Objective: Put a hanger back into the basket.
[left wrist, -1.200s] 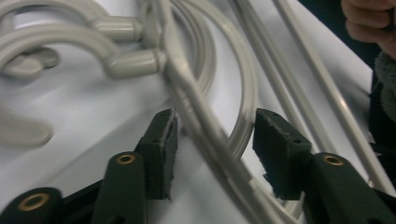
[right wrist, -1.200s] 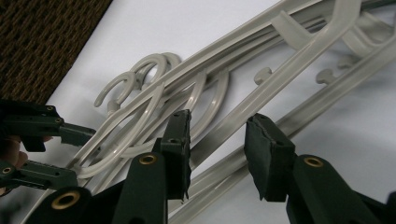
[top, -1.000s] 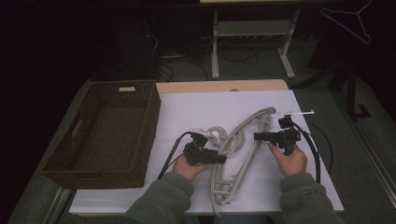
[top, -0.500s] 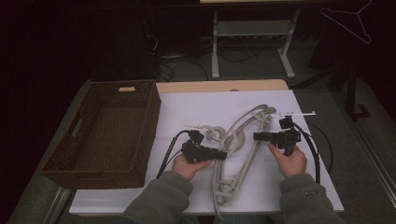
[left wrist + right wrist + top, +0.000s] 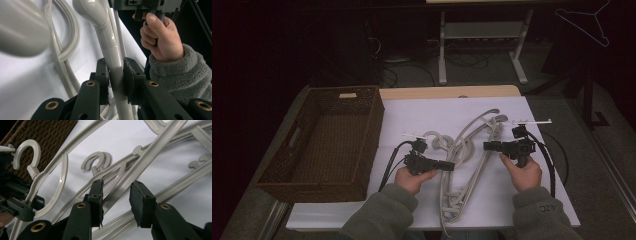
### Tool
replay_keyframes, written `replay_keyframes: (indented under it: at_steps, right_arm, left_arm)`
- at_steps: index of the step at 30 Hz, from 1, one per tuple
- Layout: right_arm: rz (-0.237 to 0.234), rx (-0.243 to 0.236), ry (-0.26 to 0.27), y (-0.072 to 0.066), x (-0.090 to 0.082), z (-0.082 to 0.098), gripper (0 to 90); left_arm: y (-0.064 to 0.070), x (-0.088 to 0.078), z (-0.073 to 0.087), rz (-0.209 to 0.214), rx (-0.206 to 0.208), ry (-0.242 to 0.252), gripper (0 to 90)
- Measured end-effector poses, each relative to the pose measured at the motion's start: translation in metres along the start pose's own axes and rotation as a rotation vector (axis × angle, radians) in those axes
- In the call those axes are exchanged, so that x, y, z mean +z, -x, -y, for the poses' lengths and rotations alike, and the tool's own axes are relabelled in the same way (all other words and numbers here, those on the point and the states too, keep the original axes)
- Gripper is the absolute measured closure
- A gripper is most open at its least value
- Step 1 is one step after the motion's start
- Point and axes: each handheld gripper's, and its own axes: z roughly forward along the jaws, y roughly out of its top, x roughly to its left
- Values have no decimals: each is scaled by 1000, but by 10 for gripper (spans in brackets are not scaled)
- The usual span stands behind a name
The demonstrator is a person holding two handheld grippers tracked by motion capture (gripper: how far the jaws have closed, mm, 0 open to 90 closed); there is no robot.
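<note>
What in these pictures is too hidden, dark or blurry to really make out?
- How many hangers make up the pile: in the high view they overlap and tangle.
- The pale shape at upper left of the left gripper view: too close, blurred.
- The room beyond the table: high view, too dark.
- Whether the right gripper touches a hanger: a bar passes between its jaws with gaps.

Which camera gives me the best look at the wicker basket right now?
The high view: the whole wicker basket sits at the table's left, with its rim, handle cut-out and inside all visible. The right gripper view catches just a corner of its weave behind the hangers.
</note>
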Motion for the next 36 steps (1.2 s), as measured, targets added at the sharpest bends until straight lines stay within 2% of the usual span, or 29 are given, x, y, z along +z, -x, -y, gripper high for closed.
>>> replay_keyframes:
  at_steps: [2, 4, 5, 7, 13, 14, 15, 16, 18, 21, 23, 25, 27, 29, 30, 31, 36]
  right_arm:
    - [-2, -10, 4, -1, -3, 0, 626]
    - [-2, -13, 4, -4, -5, 1, 619]
    - [-9, -18, 6, -4, -7, 1, 616]
    - [-11, -28, 15, -6, -8, 2, 608]
    - [3, -68, 12, -15, -16, 5, 569]
    - [1, -84, 15, -18, -20, 7, 532]
    - [1, -84, 15, -18, -20, 7, 532]
    - [-6, -94, 23, -20, -24, 9, 489]
    - [-9, -106, 23, -22, -28, 10, 482]
    - [-8, -127, 20, -25, -31, 13, 471]
    - [-9, -136, 21, -28, -35, 16, 430]
    - [-12, -145, 27, -29, -36, 17, 423]
    - [-2, -168, 31, -33, -40, 20, 393]
    - [8, -186, 29, -34, -40, 21, 391]
    - [26, -207, 26, -36, -42, 23, 379]
    - [32, -212, 23, -37, -42, 24, 375]
    - [60, -250, 23, -40, -43, 27, 346]
  left_arm:
    - [1, -1, 2, 8, -24, 11, 762]
    - [-2, -4, 5, 63, -85, 42, 776]
    - [-2, -4, 5, 63, -85, 42, 784]
    - [-2, -6, 8, 76, -116, 71, 791]
    - [4, -13, 13, 88, -147, 113, 800]
    - [5, -17, 14, 88, -167, 129, 800]
    - [5, -17, 14, 88, -167, 129, 800]
    - [6, -23, 14, 79, -171, 143, 800]
    - [5, -26, 14, 83, -182, 152, 800]
    - [7, -35, 13, 76, -177, 166, 801]
    - [8, -40, 12, 76, -183, 181, 800]
    - [10, -47, 11, 58, -180, 200, 801]
    - [13, -58, 8, 37, -164, 220, 800]
    - [14, -62, 6, 34, -163, 225, 800]
    - [18, -70, 3, 19, -156, 240, 800]
    - [18, -70, 3, 19, -156, 240, 800]
    - [27, -92, -6, 4, -139, 294, 800]
